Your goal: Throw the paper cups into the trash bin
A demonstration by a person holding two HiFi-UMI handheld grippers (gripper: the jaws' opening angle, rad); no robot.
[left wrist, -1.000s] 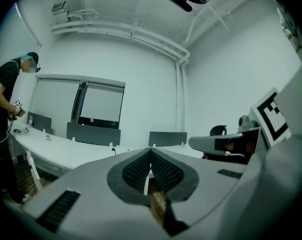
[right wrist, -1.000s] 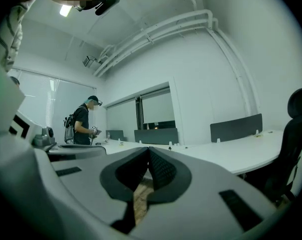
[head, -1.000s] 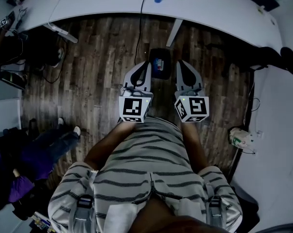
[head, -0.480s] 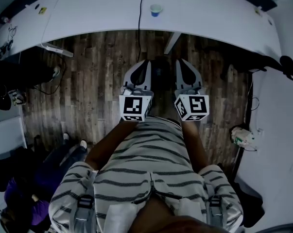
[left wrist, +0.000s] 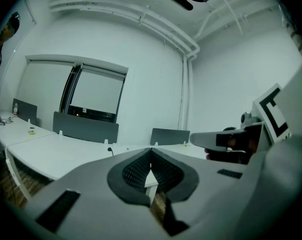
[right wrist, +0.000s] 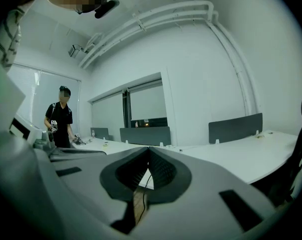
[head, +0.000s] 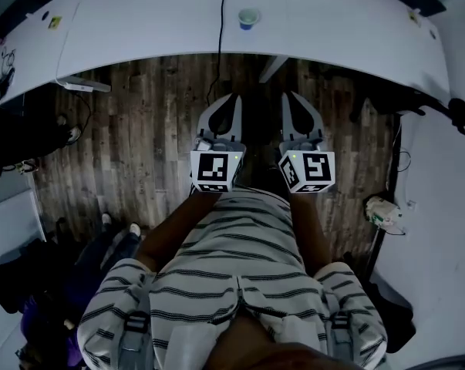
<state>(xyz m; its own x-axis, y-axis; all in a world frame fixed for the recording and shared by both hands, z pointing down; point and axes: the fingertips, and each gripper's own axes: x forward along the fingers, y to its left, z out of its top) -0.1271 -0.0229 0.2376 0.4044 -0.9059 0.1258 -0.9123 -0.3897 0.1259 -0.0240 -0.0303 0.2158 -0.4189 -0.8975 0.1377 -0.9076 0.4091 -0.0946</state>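
Note:
A paper cup (head: 249,18) with a blue base stands on the white curved table (head: 139,21) ahead of me. My left gripper (head: 230,99) and right gripper (head: 292,97) are held side by side over the wooden floor, short of the table edge. Both are shut with nothing between the pads. A dark trash bin (head: 257,118) sits on the floor between them, mostly hidden. The left gripper view shows the closed left gripper (left wrist: 151,153) pointing at the table (left wrist: 55,154). In the right gripper view the right gripper (right wrist: 148,151) is closed too.
A black cable (head: 221,21) runs across the table and hangs over its edge. A white table leg (head: 272,68) slants down near the bin. A small white device (head: 382,214) lies on the floor at right. A person in black (right wrist: 60,116) stands by a far desk.
The table and the cup have slid lower in the head view, nearer to the grippers. The bin is more hidden between them. Both grippers have stayed shut.

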